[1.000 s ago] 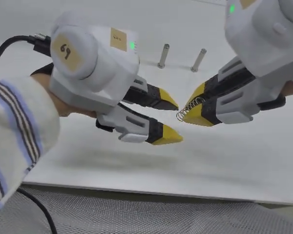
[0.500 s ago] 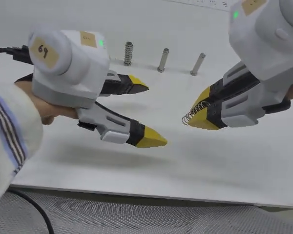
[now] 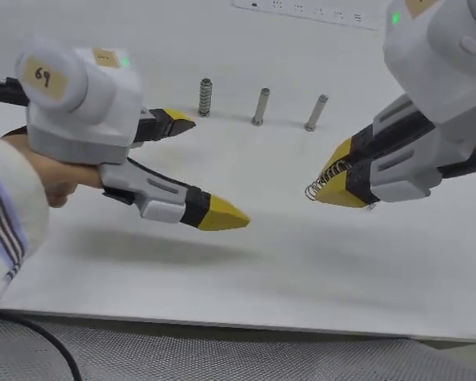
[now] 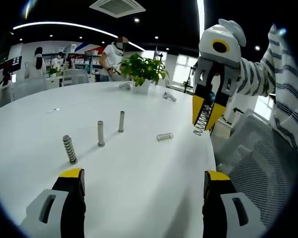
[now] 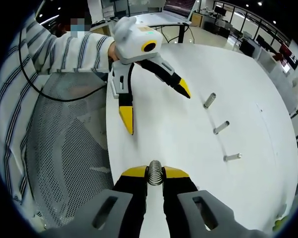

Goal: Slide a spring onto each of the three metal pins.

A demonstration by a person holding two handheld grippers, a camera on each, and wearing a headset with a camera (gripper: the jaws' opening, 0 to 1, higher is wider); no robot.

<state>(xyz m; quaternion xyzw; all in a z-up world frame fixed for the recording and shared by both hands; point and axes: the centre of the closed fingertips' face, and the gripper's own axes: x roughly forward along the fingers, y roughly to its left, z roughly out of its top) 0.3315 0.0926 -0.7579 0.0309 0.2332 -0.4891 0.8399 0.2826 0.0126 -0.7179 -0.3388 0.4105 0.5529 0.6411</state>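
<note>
Head view: the right gripper [image 3: 330,189] enters from the upper right, its body cut off by the frame edge. Its jaws are clamped on a spring [image 3: 324,178]; the spring's front coils stick out left of the yellow tips and the rest is hidden between them. The left gripper [image 3: 200,168] sits at the left with its jaws wide apart and nothing between them. The hand [image 3: 51,171] holding it is mostly hidden behind its body. On the white table [image 3: 262,262], 3 pins stand in a row in the upper middle. The left pin [image 3: 205,97] is wrapped in a spring, while the middle pin [image 3: 260,106] and the right pin [image 3: 316,112] are bare. A white strip [image 3: 309,9] at the top edge is cut off and hard to make out.

Left gripper view: its own yellow tips rise well apart at the bottom. The spring-covered left pin [image 4: 69,148] is at centre left, with the 2 bare pins beyond it. A loose spring [image 4: 164,136] lies on the table near the middle. The right gripper [image 4: 207,110] hangs at the upper right, the spring dangling from its tips. A plant [image 4: 144,69] and people in the background are small and unclear.

Right gripper view: its jaws at the bottom pinch the spring [image 5: 155,171], which is seen end-on. The left gripper [image 5: 156,105] spreads open at upper centre. A striped sleeve [image 5: 64,54] is cut off at the upper left.
</note>
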